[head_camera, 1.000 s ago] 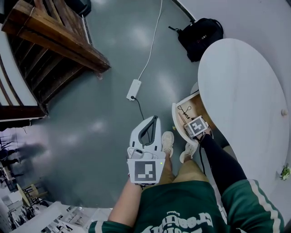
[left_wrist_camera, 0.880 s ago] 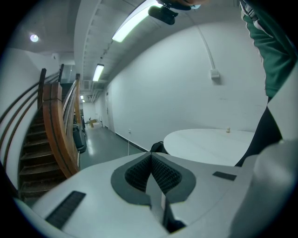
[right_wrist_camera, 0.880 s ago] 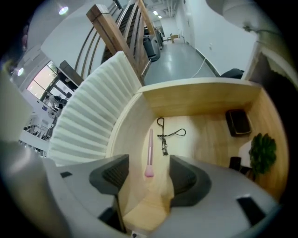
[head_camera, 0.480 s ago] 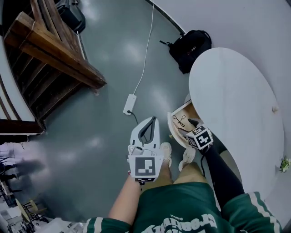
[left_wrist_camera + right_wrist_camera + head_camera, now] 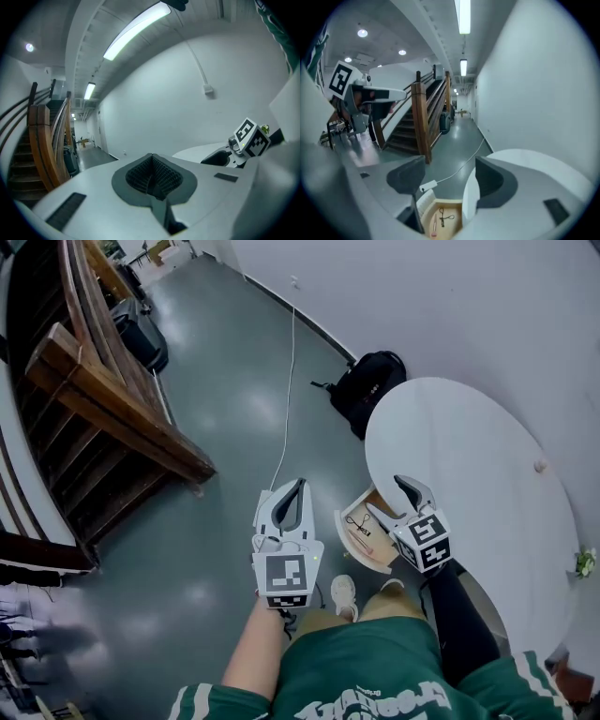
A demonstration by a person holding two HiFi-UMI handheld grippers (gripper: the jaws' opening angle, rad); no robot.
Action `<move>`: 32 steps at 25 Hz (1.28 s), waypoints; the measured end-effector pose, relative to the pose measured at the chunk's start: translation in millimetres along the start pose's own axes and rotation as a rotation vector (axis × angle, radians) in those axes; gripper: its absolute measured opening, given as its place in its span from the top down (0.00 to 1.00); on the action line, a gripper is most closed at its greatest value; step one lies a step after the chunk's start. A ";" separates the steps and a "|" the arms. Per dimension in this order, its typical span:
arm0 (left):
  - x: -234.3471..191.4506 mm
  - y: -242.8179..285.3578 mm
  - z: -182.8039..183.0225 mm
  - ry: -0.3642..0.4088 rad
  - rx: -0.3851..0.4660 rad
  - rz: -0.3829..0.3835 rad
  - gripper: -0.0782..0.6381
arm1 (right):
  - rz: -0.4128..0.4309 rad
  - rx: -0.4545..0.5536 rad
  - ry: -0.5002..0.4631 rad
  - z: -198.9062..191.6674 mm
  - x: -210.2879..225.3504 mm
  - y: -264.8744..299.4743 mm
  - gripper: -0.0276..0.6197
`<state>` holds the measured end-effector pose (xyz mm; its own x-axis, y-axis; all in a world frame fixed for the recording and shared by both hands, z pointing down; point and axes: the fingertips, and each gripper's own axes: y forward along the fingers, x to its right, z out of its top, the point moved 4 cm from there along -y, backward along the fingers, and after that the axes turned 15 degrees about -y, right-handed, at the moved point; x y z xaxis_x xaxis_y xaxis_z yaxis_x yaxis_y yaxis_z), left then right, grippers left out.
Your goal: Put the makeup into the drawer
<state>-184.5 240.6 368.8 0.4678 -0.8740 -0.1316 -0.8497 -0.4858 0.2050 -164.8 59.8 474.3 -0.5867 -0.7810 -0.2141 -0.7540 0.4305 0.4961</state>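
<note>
The wooden drawer [image 5: 349, 542] stands pulled out from under the round white table [image 5: 469, 465]. In it lie a slim pink makeup stick [image 5: 434, 226] and a black looped tool [image 5: 445, 218]. My right gripper [image 5: 384, 495] hovers above the drawer beside the table's edge. Its jaws have just been opening and nothing is between them [image 5: 447, 168]. My left gripper [image 5: 292, 491] hangs left of the drawer over the grey floor, its ribbed pads [image 5: 152, 176] pressed together and empty. It is visible at the left of the right gripper view [image 5: 351, 93].
A black backpack [image 5: 370, 390] leans by the wall behind the table. A white cable runs to a power strip [image 5: 427, 185] on the floor near the drawer. A wooden staircase [image 5: 103, 418] fills the left. My shoes [image 5: 344, 594] stand just before the drawer.
Both grippers have risen. The right one has come up out of the drawer to table height, with its jaws wider apart. The left one stays shut.
</note>
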 end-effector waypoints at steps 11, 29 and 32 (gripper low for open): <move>22.6 3.6 83.9 0.008 0.121 -0.069 0.89 | -0.298 0.369 -0.102 141.5 54.9 -91.7 0.37; 259.1 99.0 97.1 0.071 0.111 -0.502 0.89 | -0.632 0.224 -0.035 23.9 189.3 -252.2 0.37; 320.3 117.7 97.6 0.091 0.114 -0.580 0.89 | -0.687 0.206 -0.017 -5.4 220.3 -290.9 0.37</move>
<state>-158.3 -94.9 256.2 0.8777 -0.4672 -0.1066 -0.4681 -0.8835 0.0181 -73.1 -239.9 287.4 0.0369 -0.8998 -0.4347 -0.9941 -0.0775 0.0760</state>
